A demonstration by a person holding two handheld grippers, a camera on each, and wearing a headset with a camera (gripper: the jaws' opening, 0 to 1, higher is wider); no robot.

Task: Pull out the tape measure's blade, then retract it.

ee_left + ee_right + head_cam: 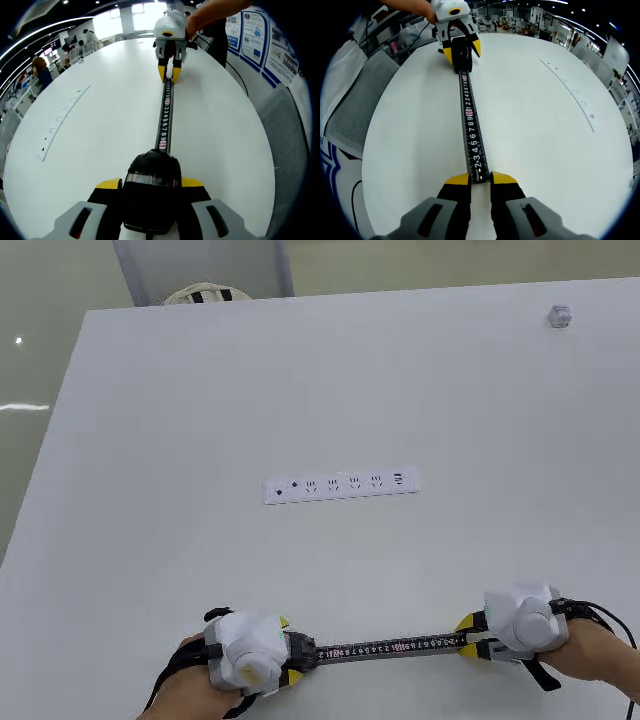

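Left hand-held gripper (292,652) clamping tape measure case (151,192), right hand-held gripper (468,636) pinching tip of extended blade (390,647), white table (300,390)

At the near edge of the worktop (200,390): tape measure (151,195) left, in the left gripper (289,649); blade (390,646) running right to the right gripper (466,636). Behind, mid-worktop, power strip (342,484). Far right corner, small cube (560,316).

We see a broad, plain white table (200,420). A flat white power strip (342,484) with a row of sockets lies near its middle. A small pale cube-like object (560,316) sits alone toward the far right corner. Near the front edge a tape measure (301,652) stretches its blade (390,647) low over the surface; whether it touches, we cannot tell.
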